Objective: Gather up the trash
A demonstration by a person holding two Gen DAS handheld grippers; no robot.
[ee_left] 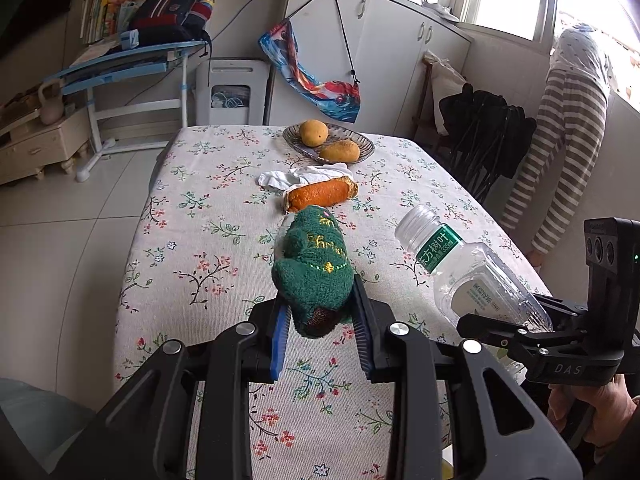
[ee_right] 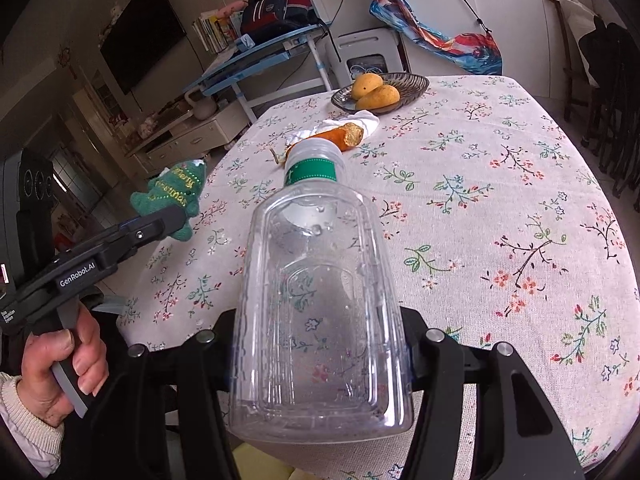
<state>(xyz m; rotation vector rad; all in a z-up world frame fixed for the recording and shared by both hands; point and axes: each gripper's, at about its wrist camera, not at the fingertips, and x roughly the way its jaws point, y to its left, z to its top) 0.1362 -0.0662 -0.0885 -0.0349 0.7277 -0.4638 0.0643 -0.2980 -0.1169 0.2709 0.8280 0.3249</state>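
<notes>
Left side: the left gripper [ee_left: 320,312] is clamped on a green knitted Christmas-tree plush toy [ee_left: 314,268], gripping it at its brown trunk end. The toy's long axis runs straight ahead along the fingers, tip pointing toward the far end of the floral-cloth table [ee_left: 192,240]. The toy is lifted clear of the cloth, and the gripper points downward at a moderate slant.

Centre: the remaining trash lies directly ahead of the toy's tip: a curled orange peel [ee_left: 322,197], long axis crosswise, touching a crumpled white tissue [ee_left: 298,176] behind it. The left hand appears nearer to both.

Right side: the right gripper [ee_right: 320,364] is clamped across the base of an empty clear plastic bottle with a green label [ee_right: 320,288], neck pointing forward toward the peel, body raised above the table.
</notes>
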